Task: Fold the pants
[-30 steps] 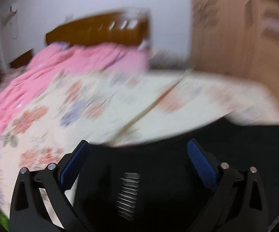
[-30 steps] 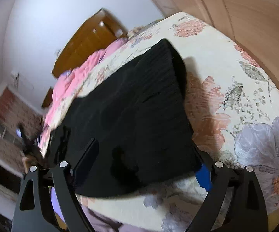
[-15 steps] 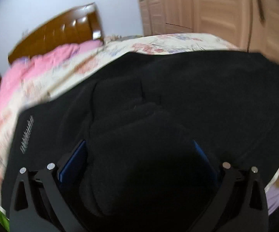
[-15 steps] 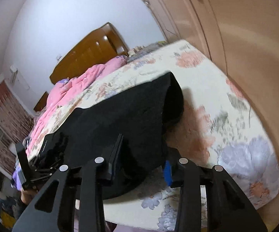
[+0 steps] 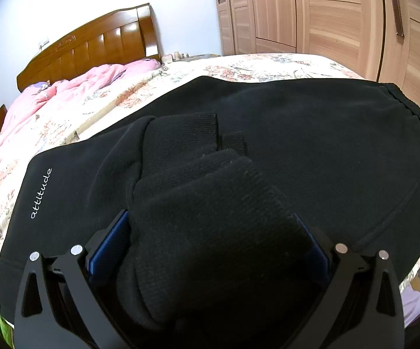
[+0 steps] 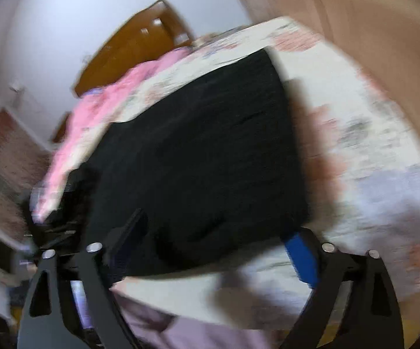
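Observation:
Black pants (image 5: 311, 145) with white "attitude" lettering lie spread on the floral bedsheet (image 5: 99, 107). Their ribbed leg cuffs (image 5: 210, 203) are folded back onto the body of the pants. My left gripper (image 5: 210, 218) stands wide over that cuff bundle, which fills the gap between the blue pads; the jaws look open. The right wrist view is blurred. There my right gripper (image 6: 215, 226) is opening wide at the near edge of the pants (image 6: 198, 151). Its left finger is over the fabric and its blue right pad (image 6: 300, 253) is off it, over the sheet (image 6: 370, 145).
A pink quilt (image 5: 64, 93) is bunched toward the wooden headboard (image 5: 93, 46). Wooden wardrobe doors (image 5: 341, 20) stand close behind the bed's far side. The bed's near edge (image 6: 210, 299) drops off just beneath my right gripper.
My left gripper swung from above the sheet to over the pants, where the cuffs now lie between its jaws, then stayed still. My right gripper narrowed on the pants' edge, then spread wide again.

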